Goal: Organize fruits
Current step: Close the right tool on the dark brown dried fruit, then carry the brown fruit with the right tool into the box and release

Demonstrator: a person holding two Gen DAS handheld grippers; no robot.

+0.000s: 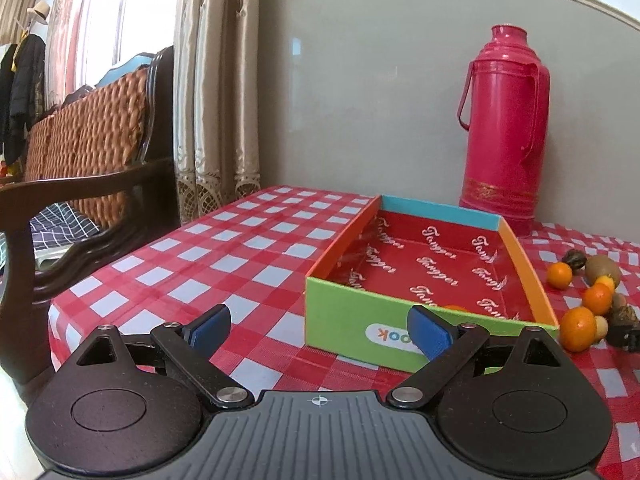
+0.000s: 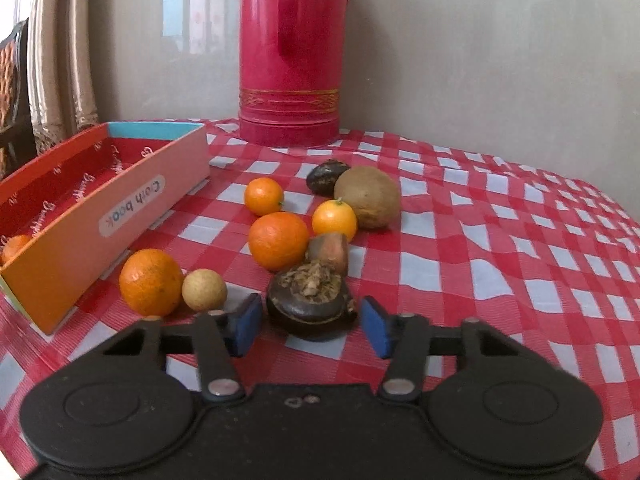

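A shallow open box [image 2: 60,248] with a red printed lining holds one orange [image 2: 14,246]. Beside it lie three oranges [image 2: 150,282], a yellow kumquat [image 2: 334,219], a pale longan [image 2: 204,290], a brown kiwi [image 2: 366,197] and dark water chestnuts [image 2: 310,306].

A plain grey wall [image 1: 360,92] with a pale moulding rises ahead of the fingers, behind the table in its red-and-white checked cloth [image 1: 224,248]. Left of the fingers hang beige satin curtains [image 1: 216,80] beside a bright window [image 1: 100,36], with a dark wooden chair [image 1: 92,184] backed in woven cane below it.
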